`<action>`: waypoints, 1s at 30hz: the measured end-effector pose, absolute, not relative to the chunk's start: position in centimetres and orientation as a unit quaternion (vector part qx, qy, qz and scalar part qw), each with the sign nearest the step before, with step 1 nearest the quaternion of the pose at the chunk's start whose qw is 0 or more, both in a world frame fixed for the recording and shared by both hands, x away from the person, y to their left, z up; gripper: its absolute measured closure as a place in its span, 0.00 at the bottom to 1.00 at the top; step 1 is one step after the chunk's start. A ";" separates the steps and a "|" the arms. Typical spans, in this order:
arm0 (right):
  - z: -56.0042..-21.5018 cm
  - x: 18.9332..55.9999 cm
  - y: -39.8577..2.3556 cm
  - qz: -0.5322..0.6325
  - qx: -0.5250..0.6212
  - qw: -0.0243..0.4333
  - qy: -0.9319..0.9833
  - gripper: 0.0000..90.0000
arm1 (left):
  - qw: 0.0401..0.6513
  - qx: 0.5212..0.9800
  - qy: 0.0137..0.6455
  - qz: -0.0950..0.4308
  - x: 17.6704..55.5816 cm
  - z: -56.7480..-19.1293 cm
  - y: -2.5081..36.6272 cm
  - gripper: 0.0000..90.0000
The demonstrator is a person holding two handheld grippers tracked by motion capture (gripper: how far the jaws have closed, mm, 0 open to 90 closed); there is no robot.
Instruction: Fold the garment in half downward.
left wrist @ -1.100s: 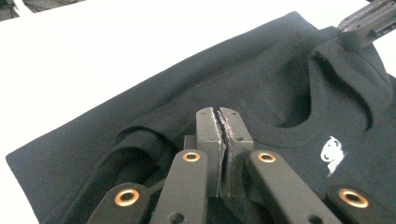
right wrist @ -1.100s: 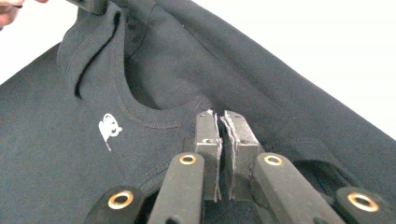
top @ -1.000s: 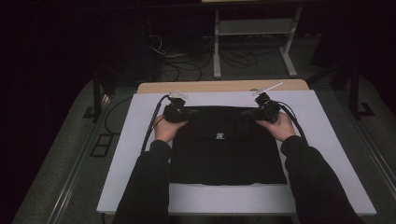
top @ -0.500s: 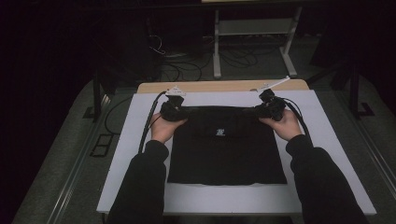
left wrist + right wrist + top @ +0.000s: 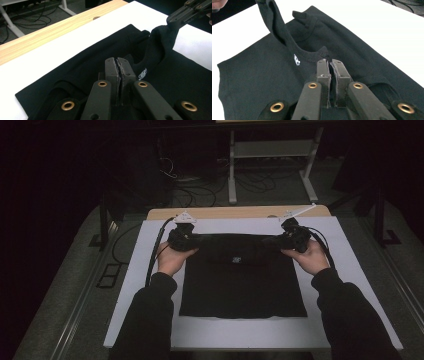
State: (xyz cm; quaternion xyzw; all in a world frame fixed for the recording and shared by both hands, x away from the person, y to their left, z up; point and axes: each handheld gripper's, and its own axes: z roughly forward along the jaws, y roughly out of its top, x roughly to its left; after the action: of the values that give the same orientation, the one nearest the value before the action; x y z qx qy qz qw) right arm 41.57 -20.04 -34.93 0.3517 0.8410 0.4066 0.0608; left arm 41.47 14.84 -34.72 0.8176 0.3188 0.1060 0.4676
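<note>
A black sleeveless garment (image 5: 242, 285) with a small white logo (image 5: 236, 260) lies on a white board (image 5: 150, 285). Its top edge is lifted off the board at both corners. My left gripper (image 5: 192, 241) is shut on the left shoulder of the garment (image 5: 82, 67), jaws pressed together at the tips (image 5: 119, 61). My right gripper (image 5: 274, 241) is shut on the right shoulder, next to the neckline (image 5: 312, 56), as its tips (image 5: 329, 62) show. In the left gripper view the right gripper (image 5: 175, 18) holds up a peak of fabric. The logo (image 5: 296, 60) sits below the collar.
The white board rests on a wooden table whose far edge (image 5: 235, 212) shows behind it. Cables trail from both grippers across the board. A metal rack (image 5: 270, 150) and loose cables stand on the dark floor beyond the table.
Both hands have risen a little and drawn slightly apart, taking the garment's top edge up with them. The jaws have stayed shut.
</note>
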 end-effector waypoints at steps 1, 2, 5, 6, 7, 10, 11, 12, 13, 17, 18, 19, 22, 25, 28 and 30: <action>-35.0 41.4 -20.1 0.405 0.351 0.062 0.842 0.94 | 0.467 0.818 0.319 0.107 41.4 -34.7 14.8 0.97; -35.0 41.3 -20.1 0.405 0.350 0.062 0.843 0.94 | 0.467 0.818 0.318 0.107 41.2 -34.7 14.9 0.97; -35.0 40.9 -20.4 0.411 0.350 0.061 0.840 0.94 | 0.470 0.816 0.320 0.106 40.9 -34.8 14.9 0.97; -35.1 40.8 -20.5 0.412 0.351 0.061 0.839 0.94 | 0.472 0.815 0.319 0.108 40.7 -34.8 14.9 0.97; -35.1 40.6 -20.6 0.416 0.351 0.059 0.837 0.94 | 0.474 0.814 0.317 0.106 40.6 -34.9 15.0 0.97; -35.4 40.0 -20.8 0.420 0.348 0.058 0.836 0.94 | 0.479 0.813 0.313 0.104 39.9 -35.2 15.0 0.96; -35.5 39.8 -20.8 0.422 0.346 0.056 0.836 0.94 | 0.479 0.815 0.310 0.105 39.7 -35.4 15.0 0.96; -35.6 39.6 -20.8 0.422 0.345 0.055 0.837 0.94 | 0.479 0.816 0.308 0.102 39.5 -35.5 14.9 0.96; -35.8 39.4 -20.8 0.421 0.343 0.055 0.838 0.94 | 0.479 0.816 0.307 0.102 39.2 -35.6 15.0 0.96; -36.4 38.3 -20.9 0.424 0.337 0.049 0.839 0.94 | 0.476 0.818 0.306 0.098 38.3 -36.3 15.1 0.96; -36.5 38.0 -20.9 0.425 0.334 0.047 0.840 0.94 | 0.476 0.819 0.304 0.099 38.0 -36.4 15.1 0.96; -36.7 37.7 -20.9 0.426 0.333 0.045 0.840 0.94 | 0.479 0.818 0.303 0.096 37.7 -36.6 15.2 0.96; -37.3 36.9 -20.9 0.427 0.327 0.039 0.842 0.94 | 0.478 0.821 0.297 0.093 36.9 -37.1 15.2 0.96; -37.9 36.2 -20.9 0.423 0.325 0.035 0.845 0.94 | 0.477 0.824 0.292 0.090 36.0 -37.7 15.1 0.96; -38.4 35.8 -20.9 0.417 0.324 0.029 0.849 0.94 | 0.478 0.825 0.291 0.085 35.5 -38.4 15.1 0.96; -38.8 35.6 -20.9 0.415 0.324 0.027 0.850 0.94 | 0.478 0.824 0.294 0.078 35.4 -39.0 15.2 0.96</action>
State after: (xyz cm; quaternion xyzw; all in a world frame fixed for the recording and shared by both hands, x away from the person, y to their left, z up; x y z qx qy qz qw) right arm 35.57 -20.89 -38.80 0.3243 0.8496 0.4151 0.0272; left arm 35.36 15.21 -38.96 0.8239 0.2942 0.0782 0.4780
